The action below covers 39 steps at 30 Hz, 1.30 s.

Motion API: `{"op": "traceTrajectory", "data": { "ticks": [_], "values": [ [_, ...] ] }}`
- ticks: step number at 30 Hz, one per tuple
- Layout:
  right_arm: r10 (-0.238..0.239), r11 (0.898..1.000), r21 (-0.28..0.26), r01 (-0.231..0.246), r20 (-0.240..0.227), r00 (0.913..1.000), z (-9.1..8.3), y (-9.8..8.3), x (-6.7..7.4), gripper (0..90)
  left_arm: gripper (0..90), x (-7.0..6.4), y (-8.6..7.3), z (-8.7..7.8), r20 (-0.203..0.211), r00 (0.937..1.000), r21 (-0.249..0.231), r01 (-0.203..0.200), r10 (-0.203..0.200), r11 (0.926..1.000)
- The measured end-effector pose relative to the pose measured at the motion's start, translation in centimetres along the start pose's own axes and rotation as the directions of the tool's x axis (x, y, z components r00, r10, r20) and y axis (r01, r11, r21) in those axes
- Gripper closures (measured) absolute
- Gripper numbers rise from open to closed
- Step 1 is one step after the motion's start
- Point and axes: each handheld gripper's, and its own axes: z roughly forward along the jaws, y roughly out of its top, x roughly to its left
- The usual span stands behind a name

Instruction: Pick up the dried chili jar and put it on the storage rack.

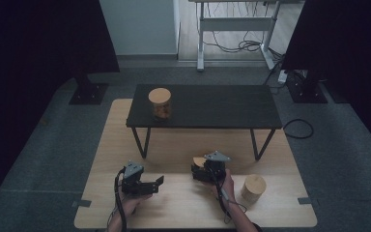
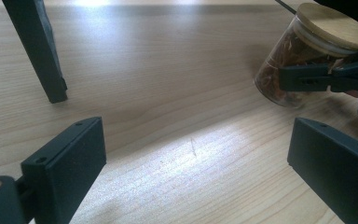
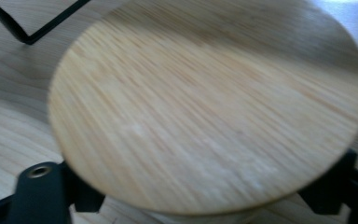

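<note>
Light wooden tabletop (image 1: 188, 203) carries a low black rectangular bench-shelf on thin metal legs (image 1: 207, 108) at its far half; one black leg (image 2: 37, 51) shows in the left gripper view. On the shelf's left end stands a glass jar with a round bamboo lid and brownish contents (image 1: 160, 103), upright, well apart from both hands. A second bamboo-lidded jar (image 1: 253, 188) stands upright on the tabletop near its right edge, just beside the person's right hand.

Task item: a third glass jar with bamboo lid and brown dried contents (image 2: 307, 51), on the tabletop in front of the shelf, centre-right. In the left gripper view it looks tilted, lid leaning toward that camera's right, but that may be the camera's own slant; its base is hidden, so lifted or resting on the table: cannot tell. Its round bamboo lid (image 3: 205, 107) faces the right gripper's camera head-on, so the jar's long axis runs roughly along the gripper's own pointing direction.

Right gripper (image 1: 204, 170) has its black jaws on either side of the jar, clamped on the glass body just under the lid; the jaw tips show at both lower lid edges in its own view. The right hand comes in from the bottom, gripper pointing away from the person.

Left gripper (image 1: 149, 185) sits to the jar's left, near but apart, pointing rightward toward it. Jaws wide apart, nothing between them, bare wood below. The right hand is plainly the nearer one.
</note>
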Motion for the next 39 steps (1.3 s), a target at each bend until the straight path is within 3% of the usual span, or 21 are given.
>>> {"op": "traceTrajectory", "data": {
  "ticks": [11,26,39],
  "values": [
    [-0.055,0.998,-0.020,0.056,0.027,0.9981,-0.2,-0.3,0.7,23.6,3.9,-0.1,0.0,0.1,0.006,1.0000,0.004,-0.003,0.003,1.0000],
    [-0.027,0.998,-0.055,0.028,0.015,0.9995,-0.4,-0.9,0.1,24.7,4.1,0.0,0.0,0.2,0.003,1.0000,0.010,-0.002,0.002,1.0000],
    [-0.031,0.996,-0.085,0.033,0.017,0.9994,-1.1,-1.3,0.2,24.8,4.1,0.0,0.0,0.3,0.002,1.0000,0.012,-0.001,0.001,0.9999]
  ]
}}
